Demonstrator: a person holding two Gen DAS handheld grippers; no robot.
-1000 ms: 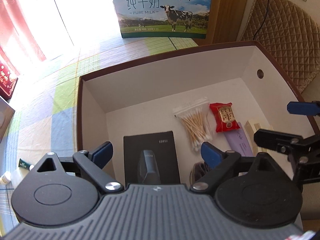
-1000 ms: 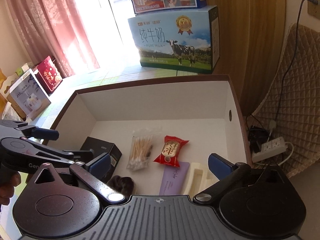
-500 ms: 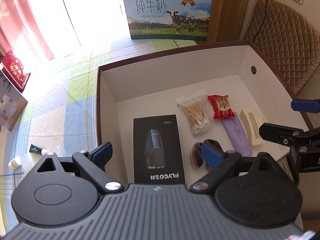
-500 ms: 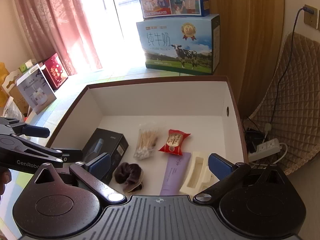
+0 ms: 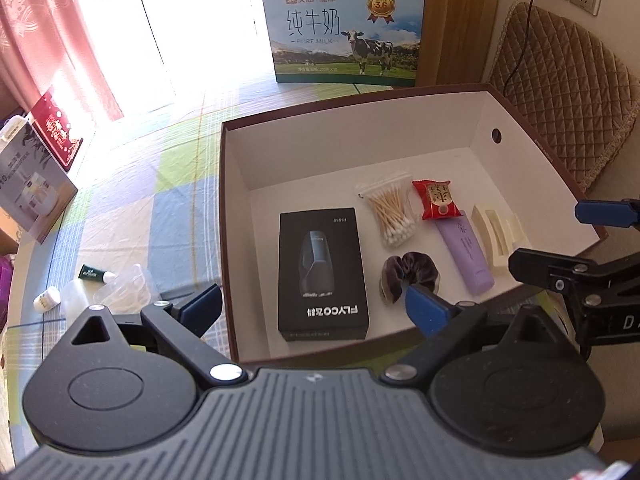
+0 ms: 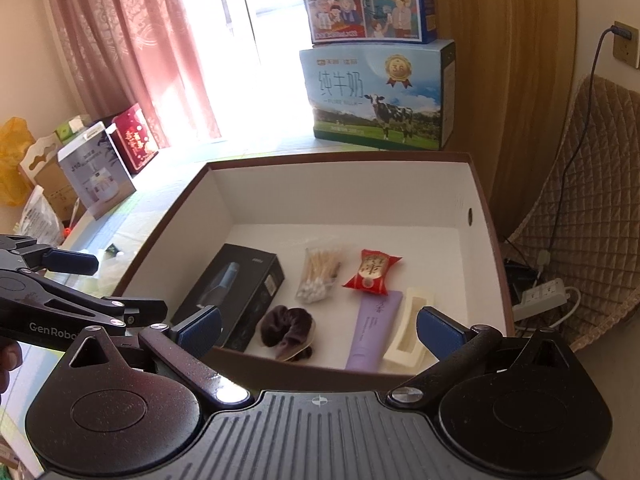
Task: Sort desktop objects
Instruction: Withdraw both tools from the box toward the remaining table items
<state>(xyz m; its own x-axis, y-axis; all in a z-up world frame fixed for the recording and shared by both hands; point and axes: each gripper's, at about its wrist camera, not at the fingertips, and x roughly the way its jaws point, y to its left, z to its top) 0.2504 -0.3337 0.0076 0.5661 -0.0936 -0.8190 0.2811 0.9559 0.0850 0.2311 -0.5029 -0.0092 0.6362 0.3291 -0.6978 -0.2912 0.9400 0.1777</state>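
Six things already lie flat on the floor of the box (image 5: 232, 184): the black carton (image 5: 322, 274), the bag of cotton swabs (image 5: 390, 212), the red sweet (image 5: 438, 200), the purple tube (image 5: 466, 256), the cream holder (image 5: 496, 240) and the dark scrunchie (image 5: 404, 276). My left gripper (image 5: 314, 306) and my right gripper (image 6: 318, 326) both hang over the near rim with jaws spread wide, gripping nothing. I judge the sorting mostly done. Only my left camera shows what is left: a small green tube (image 5: 94, 274), a white cap (image 5: 46, 300) and clear plastic wrap (image 5: 120, 288) on the checked cloth (image 5: 128, 216) beside the box. My right camera barely shows that patch, but it shows a power strip (image 6: 540, 294) on the floor
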